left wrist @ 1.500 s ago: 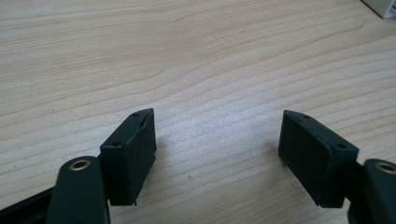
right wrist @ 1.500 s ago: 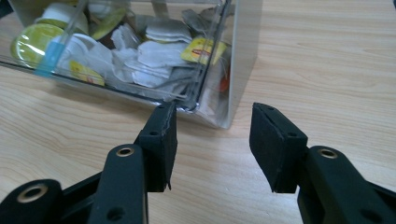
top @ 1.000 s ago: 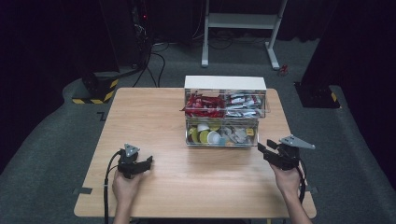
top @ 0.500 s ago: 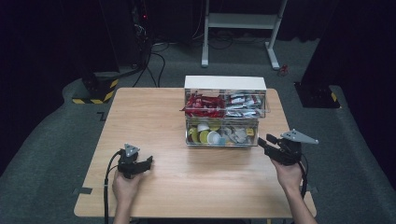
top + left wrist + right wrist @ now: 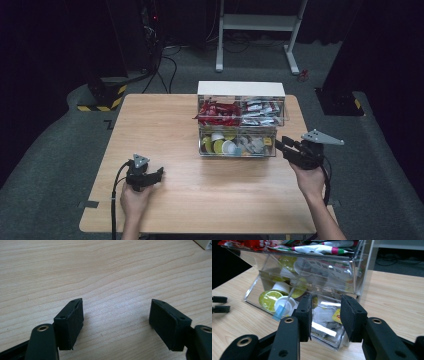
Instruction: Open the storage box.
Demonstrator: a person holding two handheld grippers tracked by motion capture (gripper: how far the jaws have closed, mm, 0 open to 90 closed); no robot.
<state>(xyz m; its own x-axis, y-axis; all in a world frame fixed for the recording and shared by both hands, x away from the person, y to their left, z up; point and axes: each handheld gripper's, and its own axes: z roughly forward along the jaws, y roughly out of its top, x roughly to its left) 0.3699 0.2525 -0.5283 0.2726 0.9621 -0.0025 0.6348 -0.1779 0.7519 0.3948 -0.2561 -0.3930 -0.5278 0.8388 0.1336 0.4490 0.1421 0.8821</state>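
A clear two-tier box (image 5: 240, 127) stands at the table's middle back, with red and white sachets in the top tier and yellow-green capsules, white cups and tea bags in the lower drawer (image 5: 287, 302). My right gripper (image 5: 278, 144) hovers just off the box's lower right front corner and points at it. Its jaws have just been closing; in the right gripper view (image 5: 326, 312) a narrow gap remains with nothing between the pads. My left gripper (image 5: 160, 173) rests low over bare wood at the front left, wide open (image 5: 116, 315) and empty.
The wooden table (image 5: 165, 125) has free room to the left of and in front of the box. The left gripper (image 5: 219, 304) lies far left in the right gripper view. Beyond the table are a white frame (image 5: 260, 22), cables and a yellow-black base (image 5: 100, 97).
The right gripper has risen off the table and edged toward the box's corner, and its jaws have narrowed. The left hand has kept still.
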